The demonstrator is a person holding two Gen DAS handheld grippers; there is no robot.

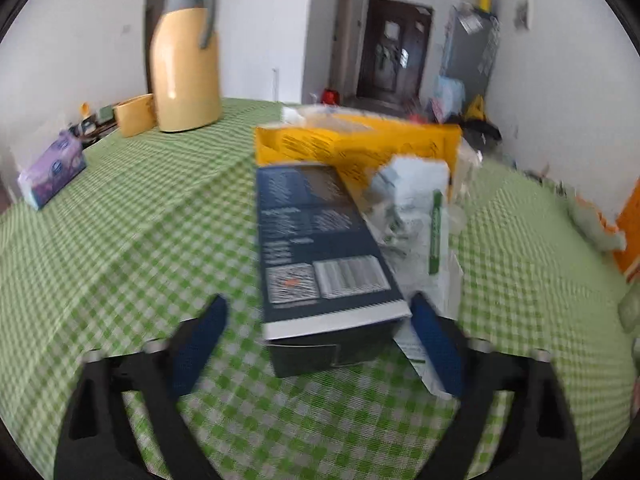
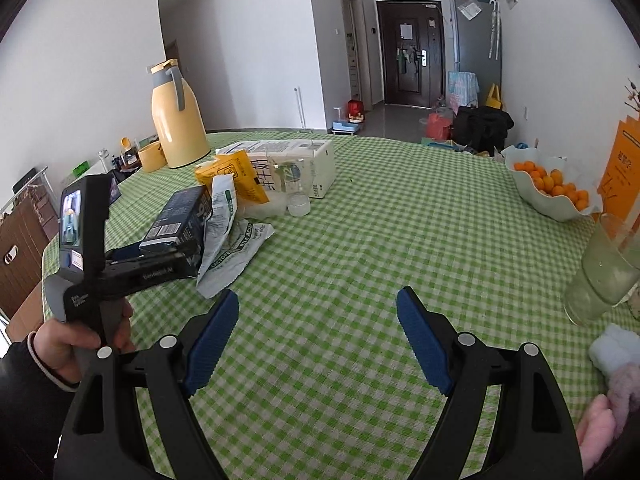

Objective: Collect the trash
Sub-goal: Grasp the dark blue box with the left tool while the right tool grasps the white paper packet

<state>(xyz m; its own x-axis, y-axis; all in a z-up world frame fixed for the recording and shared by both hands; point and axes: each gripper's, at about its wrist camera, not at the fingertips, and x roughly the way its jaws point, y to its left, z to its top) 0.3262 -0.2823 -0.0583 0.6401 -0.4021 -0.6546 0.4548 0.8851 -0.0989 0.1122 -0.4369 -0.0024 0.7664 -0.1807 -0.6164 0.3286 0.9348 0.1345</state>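
A dark blue carton (image 1: 320, 248) lies on the green checked table (image 1: 120, 240), its near end between the open fingers of my left gripper (image 1: 318, 310). The right finger (image 1: 434, 340) is at its corner, over a white and green wrapper (image 1: 420, 220). A yellow box (image 1: 360, 148) lies behind. In the right wrist view the left gripper (image 2: 132, 256) reaches the carton (image 2: 180, 220), with the wrapper (image 2: 228, 248), a yellow packet (image 2: 240, 176), a white milk carton (image 2: 304, 160) and a plastic cup (image 2: 294, 184) around. My right gripper (image 2: 318, 312) is open and empty over bare cloth.
A yellow thermos (image 2: 176, 120) and a yellow cup (image 2: 152, 157) stand at the far left. A tissue pack (image 1: 52, 168) lies left. A bowl of oranges (image 2: 548, 188), an orange sign (image 2: 620, 168) and a glass of drink (image 2: 604, 272) stand right. A white cloth (image 2: 612, 348) lies near.
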